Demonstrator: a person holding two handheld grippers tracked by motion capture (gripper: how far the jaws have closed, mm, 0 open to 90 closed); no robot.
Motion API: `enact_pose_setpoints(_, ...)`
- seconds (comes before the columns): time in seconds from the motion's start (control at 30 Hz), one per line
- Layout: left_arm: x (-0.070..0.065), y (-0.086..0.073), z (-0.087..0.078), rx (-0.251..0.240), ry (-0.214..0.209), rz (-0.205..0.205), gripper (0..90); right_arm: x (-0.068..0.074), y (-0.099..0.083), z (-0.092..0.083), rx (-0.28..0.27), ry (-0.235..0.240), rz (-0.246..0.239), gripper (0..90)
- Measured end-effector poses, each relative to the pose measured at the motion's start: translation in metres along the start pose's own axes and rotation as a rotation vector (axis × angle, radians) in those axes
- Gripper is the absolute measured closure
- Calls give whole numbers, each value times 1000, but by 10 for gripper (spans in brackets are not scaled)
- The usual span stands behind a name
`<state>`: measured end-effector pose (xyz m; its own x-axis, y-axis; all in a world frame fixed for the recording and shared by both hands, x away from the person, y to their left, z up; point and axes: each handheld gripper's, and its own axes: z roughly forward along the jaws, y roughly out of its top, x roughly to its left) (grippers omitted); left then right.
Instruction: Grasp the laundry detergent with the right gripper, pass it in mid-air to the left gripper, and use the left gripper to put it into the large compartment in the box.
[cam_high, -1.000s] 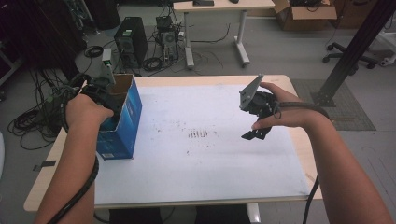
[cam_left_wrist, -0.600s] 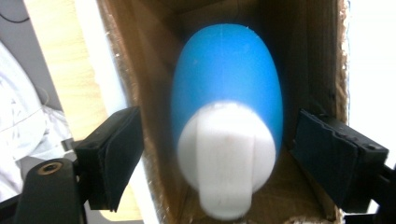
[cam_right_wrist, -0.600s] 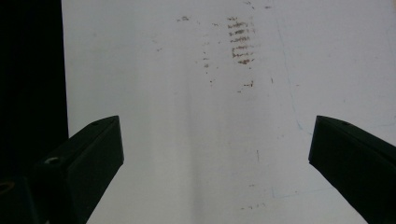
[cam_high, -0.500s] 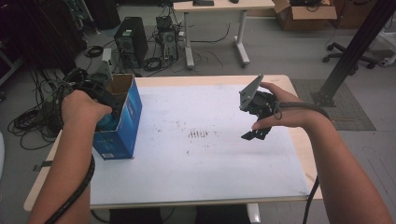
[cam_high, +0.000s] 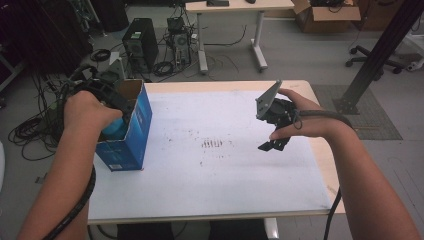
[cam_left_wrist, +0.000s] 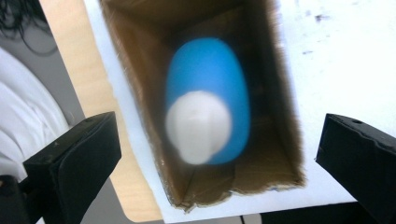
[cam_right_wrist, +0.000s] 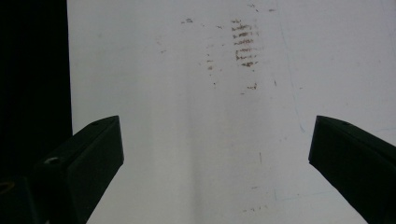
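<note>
A blue bottle with a white cap already lies inside the open blue box at the surface's left edge. The left hand-held gripper hovers above it, jaws apart and empty. The right hand-held gripper idles over bare white surface, jaws apart; little seems left to do.

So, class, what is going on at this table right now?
A person holds a gripper in each hand. The left gripper hangs over an open blue box at the table's left edge, jaws wide apart, with a blurred blue and white object inside the box below them. The right gripper hovers open over the bare, stained white tabletop, holding nothing.
</note>
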<state>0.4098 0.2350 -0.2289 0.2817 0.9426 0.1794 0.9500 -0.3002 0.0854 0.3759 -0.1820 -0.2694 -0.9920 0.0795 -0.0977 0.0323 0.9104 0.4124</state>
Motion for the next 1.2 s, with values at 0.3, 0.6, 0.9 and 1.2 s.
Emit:
enact_pose_setpoints(0.3,-21,14,-34,-51,-69,135,2,3,-1,-7,-10,-14,5,31)
enact_pose_setpoints(0.6,-41,26,-62,-106,-208,278,2,10,6,-13,-38,-22,-24,30)
enact_pose_setpoints(0.9,-67,31,-74,-160,-346,521,2,14,13,-17,-46,-22,-41,30)
enact_pose_setpoints(1.2,-97,25,-76,-132,-331,747,2,12,18,-15,-22,-4,-31,30)
